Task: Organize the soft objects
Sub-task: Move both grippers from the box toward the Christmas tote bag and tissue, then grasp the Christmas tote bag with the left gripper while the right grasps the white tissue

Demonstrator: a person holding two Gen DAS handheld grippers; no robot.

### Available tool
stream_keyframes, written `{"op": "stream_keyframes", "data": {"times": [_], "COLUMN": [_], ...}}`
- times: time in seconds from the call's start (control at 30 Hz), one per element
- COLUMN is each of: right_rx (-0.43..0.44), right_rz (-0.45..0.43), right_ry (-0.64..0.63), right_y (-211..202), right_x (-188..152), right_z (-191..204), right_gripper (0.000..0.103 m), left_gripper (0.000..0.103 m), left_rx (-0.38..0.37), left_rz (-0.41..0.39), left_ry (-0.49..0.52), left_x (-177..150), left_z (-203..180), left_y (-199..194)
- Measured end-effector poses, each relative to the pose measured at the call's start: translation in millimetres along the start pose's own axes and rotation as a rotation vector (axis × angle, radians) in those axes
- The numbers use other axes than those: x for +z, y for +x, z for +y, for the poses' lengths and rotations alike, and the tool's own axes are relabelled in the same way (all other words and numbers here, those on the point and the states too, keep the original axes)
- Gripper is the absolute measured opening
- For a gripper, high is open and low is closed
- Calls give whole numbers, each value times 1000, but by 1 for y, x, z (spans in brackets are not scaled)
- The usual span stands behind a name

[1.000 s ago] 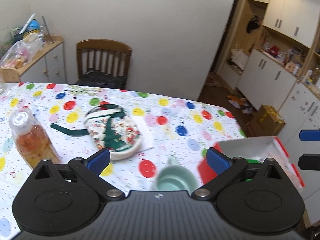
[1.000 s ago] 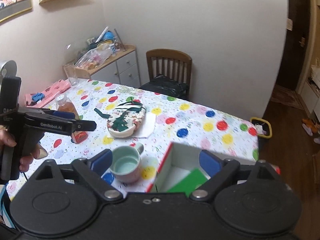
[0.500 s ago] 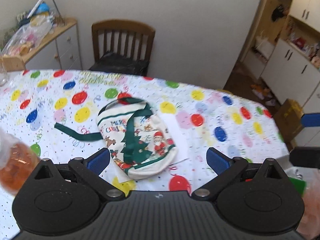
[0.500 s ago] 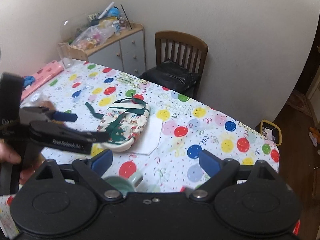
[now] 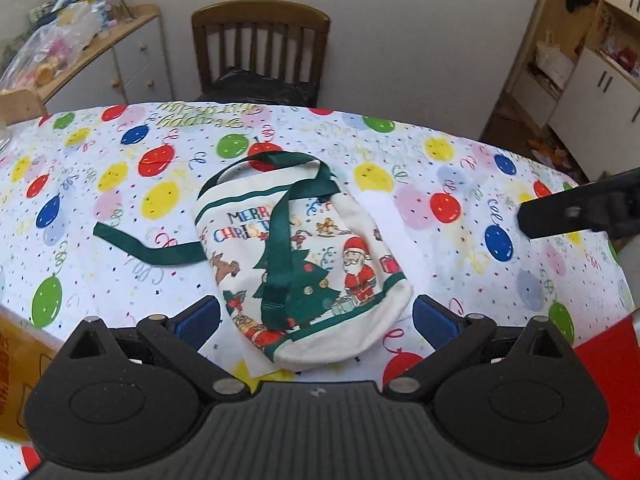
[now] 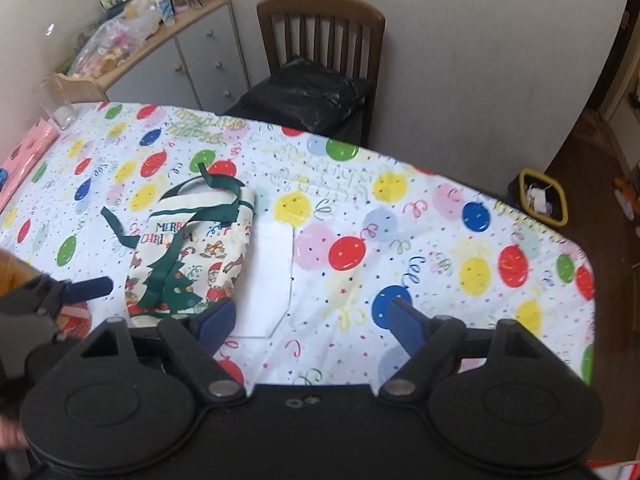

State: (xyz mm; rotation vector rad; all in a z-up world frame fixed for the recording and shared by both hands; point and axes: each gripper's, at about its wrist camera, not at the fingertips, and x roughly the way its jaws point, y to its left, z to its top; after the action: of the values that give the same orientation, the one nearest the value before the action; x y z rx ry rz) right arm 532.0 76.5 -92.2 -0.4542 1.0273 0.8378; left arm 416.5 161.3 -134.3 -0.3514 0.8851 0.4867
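A white Christmas cloth bag [image 5: 304, 264] with green straps lies flat on the balloon-patterned tablecloth [image 5: 460, 168]. A loose green strap trails off to its left. My left gripper [image 5: 316, 318] hangs open just above the bag's near end, and the bag shows between its blue pads untouched. My right gripper [image 6: 310, 320] is open to the right of the bag [image 6: 188, 256]. Its jaws are closing, with only cloth and a white sheet [image 6: 268, 276] below them. One of its fingers [image 5: 576, 212] reaches in from the right in the left wrist view.
An orange drink bottle [image 5: 16, 368] stands near left and a red box [image 5: 608, 368] near right. A wooden chair [image 6: 320, 36] with a black bag on it stands behind the table. At the far left are a cluttered cabinet [image 6: 188, 40] and a glass [image 6: 60, 108].
Both grippers moved forward and down toward the Christmas bag, which now looks larger and closer. The mug and open box dropped out of view. The right jaws narrowed slightly.
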Motion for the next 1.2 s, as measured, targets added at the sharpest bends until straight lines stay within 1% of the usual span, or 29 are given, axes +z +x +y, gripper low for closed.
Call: {"op": "stream_keyframes", "data": {"times": [0.13,0.23,0.27,0.3,0.37,0.5,0.53,0.6,0.67,0.7,0.77,0.83,0.87,0.93,1.0,1.03,1.1,1.17,1.2], "right_rx": [5,20,21,20,21,24,26,21,19,20,27,25,20,25,24,24,28,29,29], "right_rz": [40,56,62,66,75,97,104,110,113,112,111,112,110,104,100,100,103,110,113], "right_ry": [8,21,21,19,19,13,11,7,4,3,-7,-29,-41,-64,-86,-98,-115,-131,-137], "right_y": [24,36,40,43,51,66,69,76,81,84,88,92,94,96,98,100,103,107,108], "right_x": [3,7,9,10,11,12,11,10,9,9,8,7,7,7,7,6,5,3,3], "right_z": [5,7,8,9,10,12,13,14,15,15,18,23,26,31,35,37,42,46,47], "right_gripper": [78,75,75,75,72,68,66,62,59,58,55,52,50,47,46,45,43,39,37], "left_gripper": [103,103,103,102,102,102,100,93,77,74,64,59,53,43,37,32,28,18,17], "left_rx": [-39,-58,-53,-32,33,63,71,74,77,74,66,65,64,57,64,63,59,62,63], "left_rz": [-3,-26,-17,-1,23,41,46,51,54,57,60,51,45,32,20,15,1,-9,-15], "left_ry": [-65,-200,-219,-216,-192,-199,-201,-201,-199,-197,-189,-180,-175,-166,-160,-159,-157,-156,-161], "left_x": [-1,2,4,7,10,6,4,1,0,-1,-2,-3,-2,-2,-3,-3,-3,-4,-4], "left_z": [6,25,28,28,27,33,35,37,39,39,39,38,37,35,35,35,36,36,37], "left_y": [-1,-4,-1,4,13,29,32,37,41,42,44,44,43,41,40,39,37,36,34]}}
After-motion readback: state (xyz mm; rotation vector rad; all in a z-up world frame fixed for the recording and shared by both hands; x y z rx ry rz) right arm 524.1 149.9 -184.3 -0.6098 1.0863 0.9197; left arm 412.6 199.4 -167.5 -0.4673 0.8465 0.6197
